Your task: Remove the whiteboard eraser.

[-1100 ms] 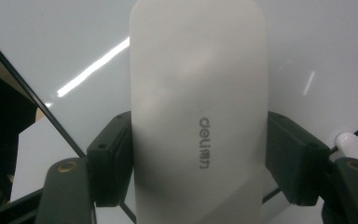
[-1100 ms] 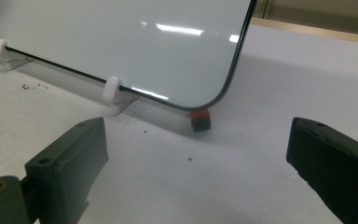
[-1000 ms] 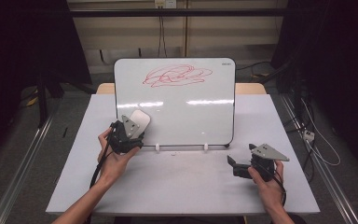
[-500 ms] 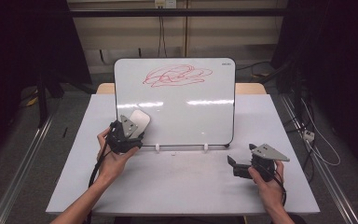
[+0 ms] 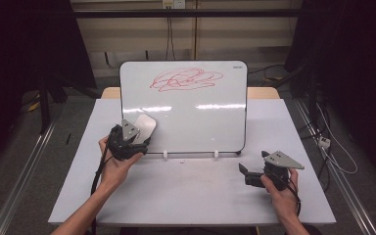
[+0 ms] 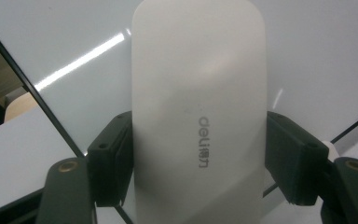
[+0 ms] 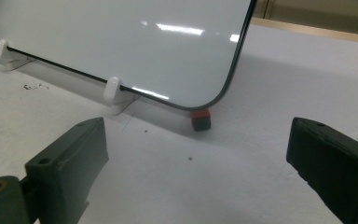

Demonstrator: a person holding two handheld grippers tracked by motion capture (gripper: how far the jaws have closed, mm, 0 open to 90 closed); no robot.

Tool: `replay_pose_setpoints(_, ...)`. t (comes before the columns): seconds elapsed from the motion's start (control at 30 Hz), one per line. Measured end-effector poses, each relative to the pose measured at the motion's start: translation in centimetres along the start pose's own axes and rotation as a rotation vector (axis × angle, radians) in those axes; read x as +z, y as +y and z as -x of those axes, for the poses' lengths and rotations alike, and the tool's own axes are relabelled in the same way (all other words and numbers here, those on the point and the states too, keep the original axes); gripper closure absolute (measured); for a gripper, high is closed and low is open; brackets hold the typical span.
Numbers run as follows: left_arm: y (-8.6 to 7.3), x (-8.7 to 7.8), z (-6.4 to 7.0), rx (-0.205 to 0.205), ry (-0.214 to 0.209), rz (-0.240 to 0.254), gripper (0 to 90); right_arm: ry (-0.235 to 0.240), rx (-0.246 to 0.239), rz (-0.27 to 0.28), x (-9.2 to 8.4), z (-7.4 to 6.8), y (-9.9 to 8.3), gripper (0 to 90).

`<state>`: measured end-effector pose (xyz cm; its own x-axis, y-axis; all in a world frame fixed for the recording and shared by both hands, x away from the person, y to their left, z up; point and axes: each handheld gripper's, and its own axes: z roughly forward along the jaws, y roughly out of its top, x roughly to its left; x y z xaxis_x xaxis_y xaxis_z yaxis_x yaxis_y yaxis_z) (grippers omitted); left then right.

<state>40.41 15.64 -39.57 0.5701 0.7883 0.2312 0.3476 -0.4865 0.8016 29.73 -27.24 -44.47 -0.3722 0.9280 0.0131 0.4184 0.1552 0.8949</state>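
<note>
Nothing moved; left claw [image 6: 198,163] clamps eraser [image 6: 198,112] at whiteboard [image 5: 196,117].

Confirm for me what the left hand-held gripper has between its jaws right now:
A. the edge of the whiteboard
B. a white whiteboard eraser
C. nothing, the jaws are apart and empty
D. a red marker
B: in the left gripper view both jaws press on the sides of the white eraser, and in the high view the left hand-held gripper holds it against the whiteboard, well below the red scribble.
</note>
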Motion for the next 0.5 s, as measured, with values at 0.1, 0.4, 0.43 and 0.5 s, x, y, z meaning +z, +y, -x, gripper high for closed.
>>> replay_pose_setpoints(0.1, 0.0, -0.2, -0.1, -0.008, -0.017, 0.009, 31.2, -0.001, 0.001, 0.000, 0.0, 0.0, 0.0, 5.0)
replay_pose_setpoints(0.4, 0.4, -1.3, -0.5, -0.039, -0.025, 0.056, 31.2, 0.001, 0.006, -0.003, 0.1, -0.2, 0.1, 5.0)
replay_pose_setpoints(0.43, 0.4, -1.4, -0.5, -0.033, -0.026, 0.057, 31.2, 0.001, 0.006, -0.003, 0.2, -0.2, 0.1, 5.0)
replay_pose_setpoints(0.5, 0.5, -1.4, -0.4, -0.032, -0.030, 0.063, 31.2, 0.003, 0.008, -0.003, 0.2, -0.2, 0.1, 5.0)
